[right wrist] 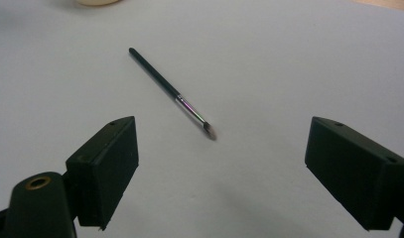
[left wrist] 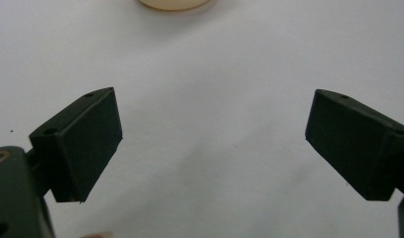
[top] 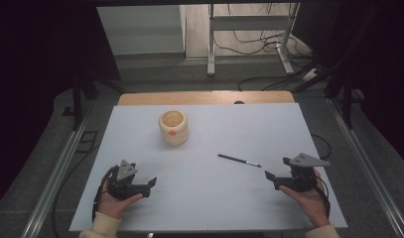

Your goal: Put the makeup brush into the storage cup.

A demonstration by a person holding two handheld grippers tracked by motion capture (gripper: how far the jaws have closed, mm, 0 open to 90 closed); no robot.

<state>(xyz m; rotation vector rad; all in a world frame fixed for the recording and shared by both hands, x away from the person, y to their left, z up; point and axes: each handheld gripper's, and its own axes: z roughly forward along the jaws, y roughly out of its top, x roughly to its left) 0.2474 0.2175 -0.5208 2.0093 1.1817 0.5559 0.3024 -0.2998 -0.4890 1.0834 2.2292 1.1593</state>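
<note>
A slim dark brush with a metal ferrule lies flat on the white table sheet, right of centre. The right gripper view looks along it, the brush pointing its bristle tip toward the jaws. My right gripper rests at the front right, open and empty, a short way from the brush tip. At the front left my left gripper stands open with nothing between its jaws. A cream cup with an orange mark stands toward the back, left of centre; its base shows at the left gripper view's top edge.
The white sheet covers a wooden tabletop whose far strip stays bare. Metal rails run along both sides of the table. Beyond it are a grey floor, table legs and loose cables.
</note>
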